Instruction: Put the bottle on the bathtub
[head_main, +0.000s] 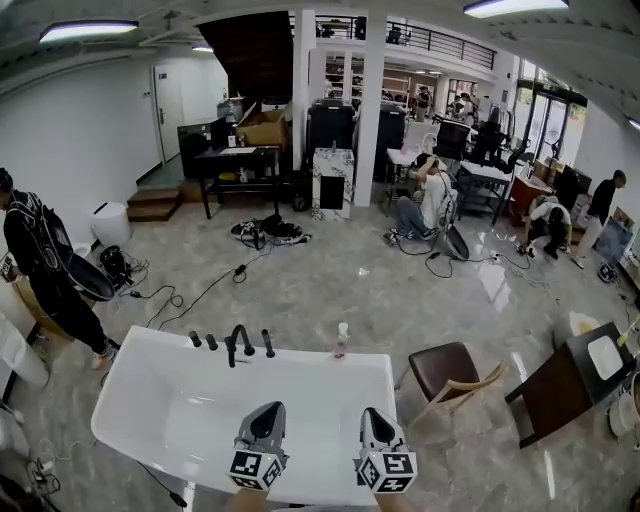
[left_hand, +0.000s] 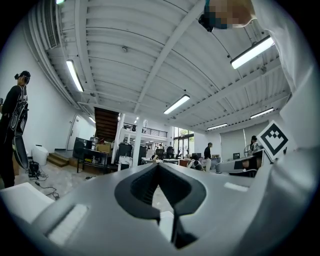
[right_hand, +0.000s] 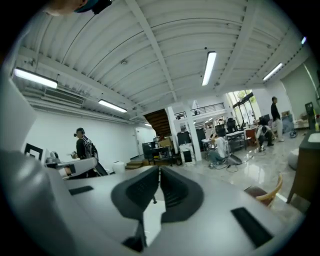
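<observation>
Both hand-held grippers sit low and close to the person. The left gripper (head_main: 266, 424) and the right gripper (head_main: 375, 426) are side by side over the near end of the white freestanding bathtub (head_main: 125, 395). In its own view the left gripper (left_hand: 157, 166) has its dark jaws pressed together at the tips with nothing between them. The right gripper (right_hand: 159, 170) shows the same in its view, tips meeting and empty. Both gripper cameras tilt up toward the ceiling and the far room, and I cannot make out the bottle in either view.

Straight ahead, across the hollow of the tub, a small clear bottle with a pale cap (head_main: 342, 340) stands upright on the far rim. Its long axis is vertical. It is well apart from both grippers, and the whole basin lies between them and it. It sits a little to the left of the right gripper's line and clearly to the right of the left gripper's line, so the right gripper is nearer.

Just to the bottle's left along that rim is the black curved faucet with its separate handles (head_main: 240, 346). A brown padded chair (head_main: 446, 372) stands on the grey marble floor beside the tub's right end.

As things lie, the bottle looks to be resting on the bathtub already. Any further reach would go forward over the basin, and the faucet would be the nearest thing to knock.
</observation>
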